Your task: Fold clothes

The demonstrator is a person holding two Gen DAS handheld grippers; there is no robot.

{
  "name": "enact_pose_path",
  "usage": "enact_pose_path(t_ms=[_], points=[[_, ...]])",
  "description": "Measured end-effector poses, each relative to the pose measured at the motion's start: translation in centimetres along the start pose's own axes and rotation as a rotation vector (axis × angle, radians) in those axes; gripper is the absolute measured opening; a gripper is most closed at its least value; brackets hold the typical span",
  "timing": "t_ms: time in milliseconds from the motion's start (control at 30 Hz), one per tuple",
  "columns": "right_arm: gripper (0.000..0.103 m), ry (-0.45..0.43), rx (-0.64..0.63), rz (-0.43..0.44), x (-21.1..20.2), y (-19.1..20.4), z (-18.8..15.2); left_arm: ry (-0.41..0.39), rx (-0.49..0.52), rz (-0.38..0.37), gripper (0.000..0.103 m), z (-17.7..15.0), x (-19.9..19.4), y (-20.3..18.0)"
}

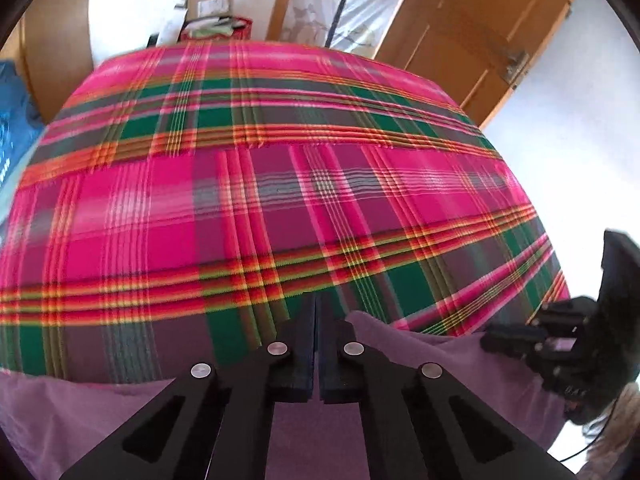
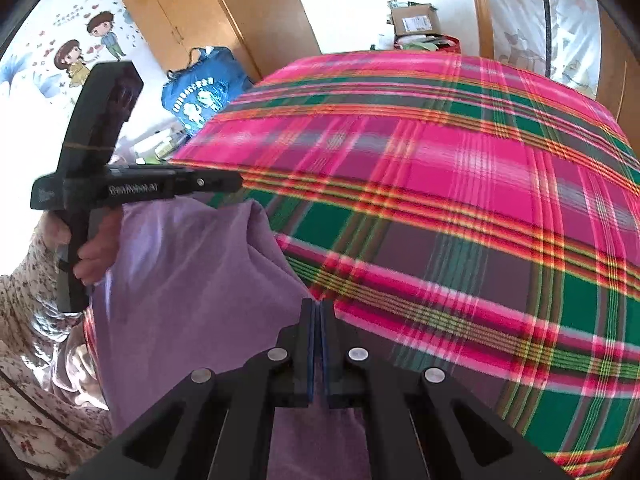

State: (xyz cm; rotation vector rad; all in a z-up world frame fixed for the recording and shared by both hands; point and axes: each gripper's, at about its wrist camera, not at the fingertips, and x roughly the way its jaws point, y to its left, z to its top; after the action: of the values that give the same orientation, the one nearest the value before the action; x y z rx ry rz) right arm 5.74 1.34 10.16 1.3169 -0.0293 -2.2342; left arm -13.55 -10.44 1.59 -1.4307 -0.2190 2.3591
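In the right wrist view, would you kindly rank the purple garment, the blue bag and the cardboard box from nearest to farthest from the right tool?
1. purple garment, at the right tool.
2. blue bag, upper left, off the bed.
3. cardboard box, beyond the bed's far edge.

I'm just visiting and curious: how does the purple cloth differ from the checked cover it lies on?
The purple cloth is plain, one colour; the plaid cover is striped pink, green and orange. The cloth is bunched and lifted at the near edge; the cover lies spread flat. The left gripper and right gripper are both shut on the cloth, not on the cover. Both are soft fabric.
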Motion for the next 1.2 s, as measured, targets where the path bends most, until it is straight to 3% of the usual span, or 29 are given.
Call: enact_pose_path(t_ms=[167,300,367,433,467,633,700,800,900,1000,1200], points=[[0.003,0.011,-0.065,0.008,-0.2,0.6,0.4,0.012,-0.007,0.000,0.010,-0.8,-0.2,-0.1],[0.008,-0.035,-0.088,0.015,-0.7,0.8,1.5,0.024,0.007,-0.028,0.028,-0.9,-0.4,-0.4],[0.016,-0.047,-0.119,0.055,-0.5,1.5,1.9,0.030,-0.002,-0.030,0.028,-0.8,-0.3,-0.3],[0.035,-0.036,-0.152,0.090,0.1,2.3,2.2,0.037,-0.010,-0.032,0.028,-0.7,-0.1,-0.3],[0.035,-0.016,-0.168,0.101,0.7,2.7,2.3,0.042,-0.018,-0.031,0.028,-0.6,0.0,-0.1],[0.035,0.080,-0.222,0.130,3.1,3.7,2.4,0.049,-0.043,-0.027,0.028,-0.7,0.0,0.4],[0.026,0.088,-0.243,0.160,3.1,4.0,2.3,0.053,-0.048,-0.027,0.028,-0.7,0.1,0.6],[0.022,0.120,-0.246,0.219,3.1,4.4,2.1,0.056,-0.050,-0.031,0.028,-0.6,0.4,0.6],[0.004,0.154,-0.190,0.308,3.6,4.2,2.3,0.055,-0.056,-0.039,0.028,-0.5,0.5,0.5],[0.003,0.089,-0.060,0.405,2.7,2.4,3.1,0.053,-0.058,-0.039,0.028,-0.5,0.3,0.6],[0.003,0.108,0.105,0.292,4.3,-0.7,2.9,0.065,-0.080,-0.036,0.028,-0.7,0.8,0.7]])
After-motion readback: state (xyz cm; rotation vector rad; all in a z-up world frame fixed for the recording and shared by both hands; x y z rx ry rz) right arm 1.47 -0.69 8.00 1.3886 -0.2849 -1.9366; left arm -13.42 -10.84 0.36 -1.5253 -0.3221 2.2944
